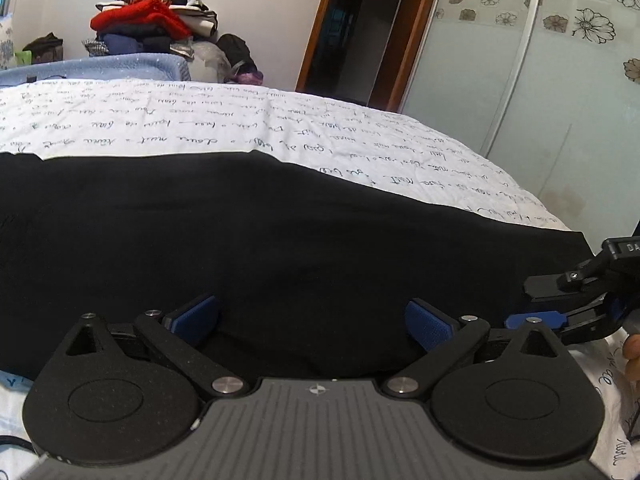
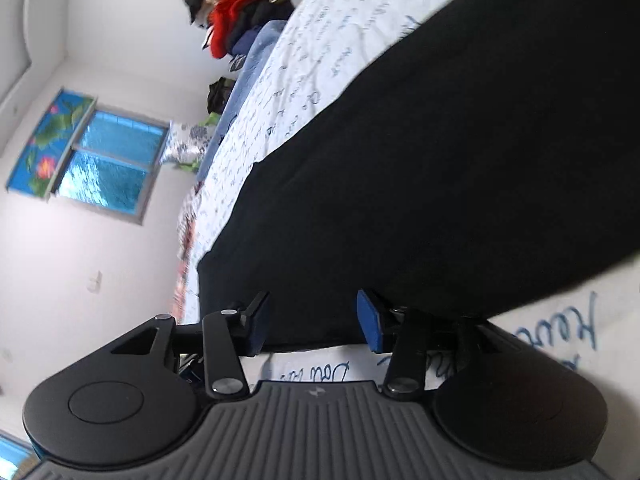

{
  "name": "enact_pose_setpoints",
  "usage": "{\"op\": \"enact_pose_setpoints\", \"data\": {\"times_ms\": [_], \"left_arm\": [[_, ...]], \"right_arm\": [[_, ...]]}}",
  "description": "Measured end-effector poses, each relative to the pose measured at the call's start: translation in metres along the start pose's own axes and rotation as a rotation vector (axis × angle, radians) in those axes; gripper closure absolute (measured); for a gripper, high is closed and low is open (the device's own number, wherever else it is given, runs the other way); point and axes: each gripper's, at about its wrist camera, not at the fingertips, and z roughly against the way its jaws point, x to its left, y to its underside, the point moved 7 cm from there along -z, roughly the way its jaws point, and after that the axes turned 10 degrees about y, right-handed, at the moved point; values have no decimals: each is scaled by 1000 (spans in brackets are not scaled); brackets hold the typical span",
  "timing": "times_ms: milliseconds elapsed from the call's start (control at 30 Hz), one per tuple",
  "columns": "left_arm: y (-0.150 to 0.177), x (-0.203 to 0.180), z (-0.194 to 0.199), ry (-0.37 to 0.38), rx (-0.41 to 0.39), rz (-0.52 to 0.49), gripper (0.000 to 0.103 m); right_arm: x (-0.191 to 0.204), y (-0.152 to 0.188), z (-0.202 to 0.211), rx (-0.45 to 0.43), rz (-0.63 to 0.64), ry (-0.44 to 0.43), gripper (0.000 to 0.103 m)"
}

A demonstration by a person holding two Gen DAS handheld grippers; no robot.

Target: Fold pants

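Observation:
The black pants (image 1: 280,240) lie flat across the white bed sheet with blue handwriting print (image 1: 200,116). My left gripper (image 1: 312,320) is open, its blue pads spread wide over the pants' near edge. My right gripper (image 2: 312,320) is open too, tilted sideways, with its jaws on either side of the near edge of the pants (image 2: 440,160). The right gripper also shows in the left wrist view (image 1: 560,304) at the pants' right end.
A pile of clothes with a red garment (image 1: 152,20) sits beyond the bed's far side. A blue blanket (image 1: 100,66) lies along the far edge. A doorway (image 1: 352,28) and a floral glass wardrobe door (image 1: 540,80) stand at right. A window (image 2: 108,164) shows in the right wrist view.

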Motion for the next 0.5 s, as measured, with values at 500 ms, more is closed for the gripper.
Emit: {"op": "enact_pose_setpoints", "data": {"times_ms": [500], "left_arm": [[4,-10,-1,-63,21,-66,1]], "right_arm": [[180,-101,-128,-46,914,327,33]]}}
